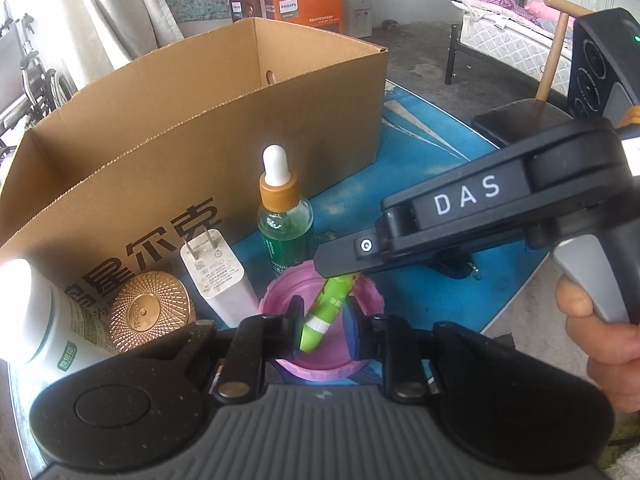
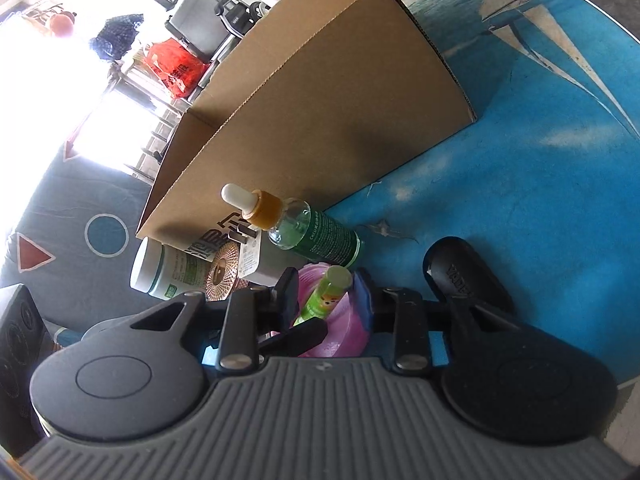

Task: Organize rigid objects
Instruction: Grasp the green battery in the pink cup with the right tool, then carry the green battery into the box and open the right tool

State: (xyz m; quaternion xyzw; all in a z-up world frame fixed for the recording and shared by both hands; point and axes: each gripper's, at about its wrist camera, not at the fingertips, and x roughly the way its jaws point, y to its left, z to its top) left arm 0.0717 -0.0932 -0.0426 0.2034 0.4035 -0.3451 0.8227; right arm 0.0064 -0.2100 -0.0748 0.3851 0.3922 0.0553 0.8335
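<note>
Green tube (image 1: 325, 312) stands tilted in the pink lid (image 1: 280, 300) on the blue table (image 1: 420, 280), between the parted jaws of your left gripper (image 1: 323, 318). From left: a white jar (image 1: 44, 320), a gold ribbed lid (image 1: 150, 312), a white charger (image 1: 218, 276), and a green dropper bottle (image 1: 285, 224), all in front of the cardboard box (image 1: 200, 120). Your right gripper (image 2: 328, 296) has its jaws open around the tube's top, one finger (image 1: 344, 256) touching it.

Upper centre: orange Philips boxes (image 1: 286, 4). Upper right: bed (image 1: 516, 40), wooden stool (image 1: 532, 114). Far left: wheelchair (image 1: 30, 80). Below all: blue counter (image 2: 540, 184).
</note>
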